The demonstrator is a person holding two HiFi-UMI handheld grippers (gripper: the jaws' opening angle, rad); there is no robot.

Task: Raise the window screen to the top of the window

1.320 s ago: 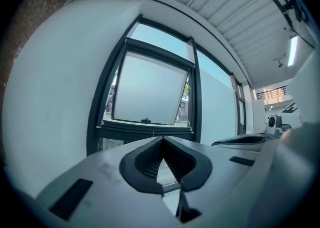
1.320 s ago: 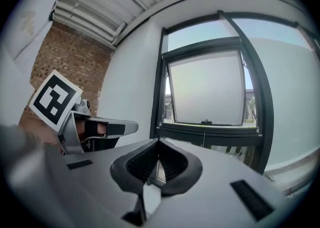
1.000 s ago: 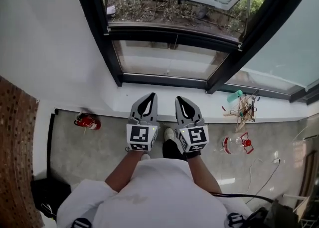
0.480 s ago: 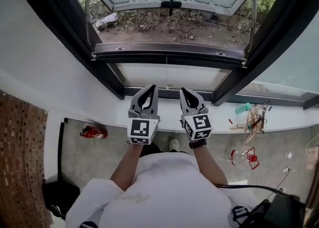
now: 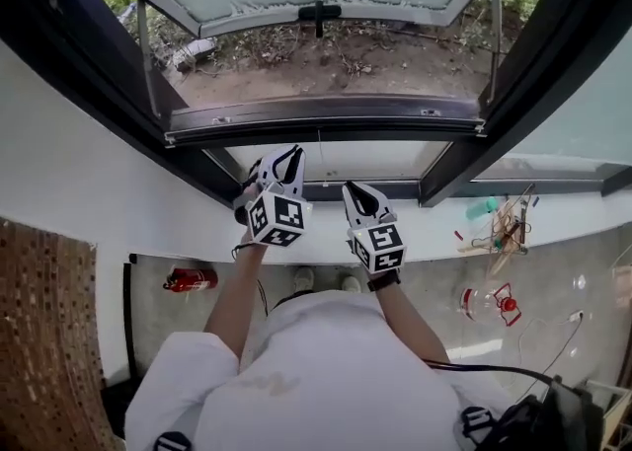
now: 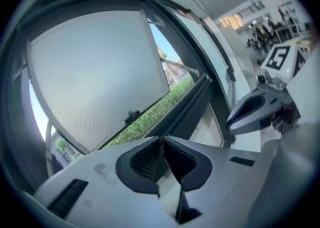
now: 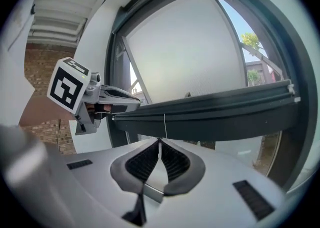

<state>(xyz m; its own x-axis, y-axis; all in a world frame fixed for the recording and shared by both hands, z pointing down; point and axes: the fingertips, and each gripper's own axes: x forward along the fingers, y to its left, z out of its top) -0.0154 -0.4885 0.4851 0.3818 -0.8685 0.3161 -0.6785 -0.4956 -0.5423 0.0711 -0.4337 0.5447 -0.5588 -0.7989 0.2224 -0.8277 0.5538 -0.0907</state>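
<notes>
While both pairs of jaws are pressed together on nothing, your left gripper (image 5: 287, 154) and right gripper (image 5: 354, 188) hover side by side just beneath the window screen bar (image 5: 326, 113).

The head camera looks steeply down onto the window sill (image 5: 434, 232). Cameras close behind the left hand-held gripper (image 5: 286, 153) and right hand-held gripper (image 5: 354, 188) face the tilted-out sash (image 6: 95, 72), seen in all views.

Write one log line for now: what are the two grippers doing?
left gripper: jaws shut, empty | right gripper: jaws shut, empty | screen bar: not gripped
</notes>
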